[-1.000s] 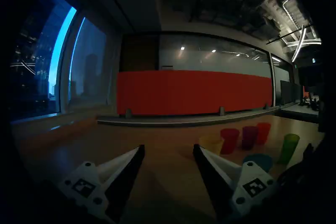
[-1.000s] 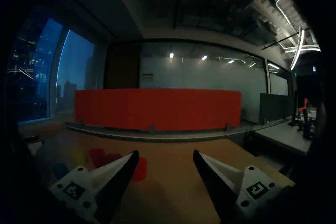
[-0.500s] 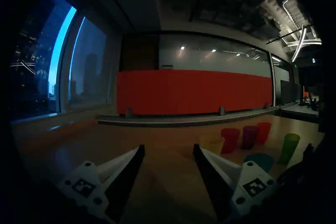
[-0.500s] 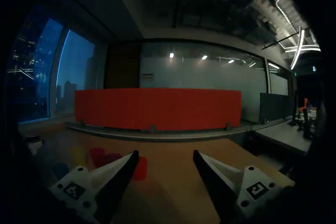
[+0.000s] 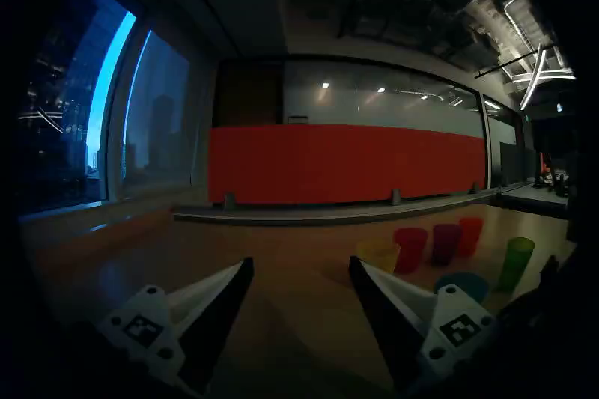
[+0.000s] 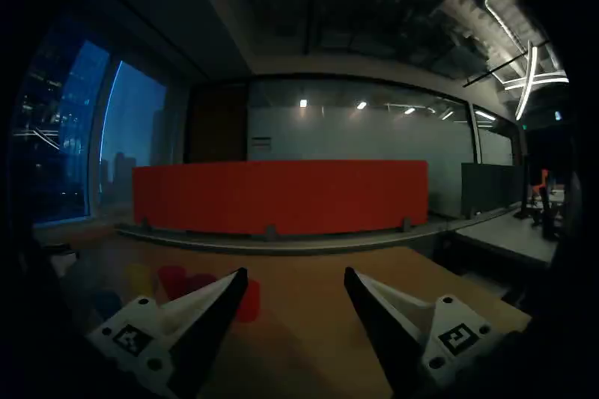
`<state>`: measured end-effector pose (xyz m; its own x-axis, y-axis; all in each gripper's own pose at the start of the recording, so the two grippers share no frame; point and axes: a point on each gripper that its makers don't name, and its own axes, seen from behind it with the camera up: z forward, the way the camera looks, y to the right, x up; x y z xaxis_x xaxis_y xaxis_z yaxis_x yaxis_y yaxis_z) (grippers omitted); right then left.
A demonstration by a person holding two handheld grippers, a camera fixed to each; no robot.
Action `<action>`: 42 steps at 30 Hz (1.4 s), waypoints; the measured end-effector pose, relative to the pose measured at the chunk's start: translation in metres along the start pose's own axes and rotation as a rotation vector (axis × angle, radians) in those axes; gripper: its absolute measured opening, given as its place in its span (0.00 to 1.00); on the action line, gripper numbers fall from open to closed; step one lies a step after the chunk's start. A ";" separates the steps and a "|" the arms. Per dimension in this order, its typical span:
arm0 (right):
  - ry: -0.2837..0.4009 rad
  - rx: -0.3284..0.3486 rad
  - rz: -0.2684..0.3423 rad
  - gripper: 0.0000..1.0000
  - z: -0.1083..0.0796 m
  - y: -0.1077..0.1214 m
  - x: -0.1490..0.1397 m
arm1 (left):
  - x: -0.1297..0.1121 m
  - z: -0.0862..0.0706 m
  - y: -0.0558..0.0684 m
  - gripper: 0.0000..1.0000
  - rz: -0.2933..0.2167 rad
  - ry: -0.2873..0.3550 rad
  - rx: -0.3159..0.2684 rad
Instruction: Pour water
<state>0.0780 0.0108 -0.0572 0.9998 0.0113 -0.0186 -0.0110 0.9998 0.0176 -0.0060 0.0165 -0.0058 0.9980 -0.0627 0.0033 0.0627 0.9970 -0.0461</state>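
Note:
Several plastic cups stand on a wooden table (image 5: 299, 264). In the left gripper view, to the right of my left gripper (image 5: 299, 268), I see a yellow cup (image 5: 378, 255), a red cup (image 5: 410, 248), a purple cup (image 5: 445, 242), an orange-red cup (image 5: 470, 234), a green cup (image 5: 517, 263) and a blue cup (image 5: 460, 287). My left gripper is open with nothing between its fingers. In the right gripper view the cups sit low at the left: yellow cup (image 6: 139, 278), red cup (image 6: 172, 279), another red cup (image 6: 248, 300), blue cup (image 6: 107, 303). My right gripper (image 6: 294, 273) is open and holds nothing.
A red partition (image 5: 344, 163) runs along the table's far edge, with a glass wall behind it. Tall windows (image 5: 90, 129) are at the left. Desks (image 6: 509, 238) stand off to the right. The room is dim.
Both views shifted only slightly; the left gripper's fingers spread a touch wider. The cups have not moved.

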 end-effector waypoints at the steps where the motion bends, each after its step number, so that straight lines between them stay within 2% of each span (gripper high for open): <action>1: 0.003 0.001 -0.002 1.00 0.000 0.000 -0.001 | 0.000 0.000 0.000 0.94 0.000 0.000 0.000; 11: 0.048 -0.016 -0.024 1.00 0.008 0.007 -0.007 | 0.000 0.000 0.000 0.94 0.000 0.000 0.000; 26: 0.115 -0.005 0.004 1.00 0.027 -0.005 -0.007 | 0.001 -0.001 0.000 0.94 0.001 0.000 0.000; 35: 0.083 -0.009 -0.004 1.00 0.039 -0.008 -0.031 | 0.001 0.000 0.000 0.94 0.001 0.000 0.000; 42: 0.054 -0.009 0.029 1.00 0.045 -0.006 -0.050 | 0.000 -0.001 0.000 0.94 0.000 0.000 0.000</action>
<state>0.0290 0.0029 -0.0110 0.9966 0.0410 -0.0717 -0.0404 0.9991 0.0095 -0.0057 0.0162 -0.0064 0.9981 -0.0623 0.0034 0.0624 0.9970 -0.0462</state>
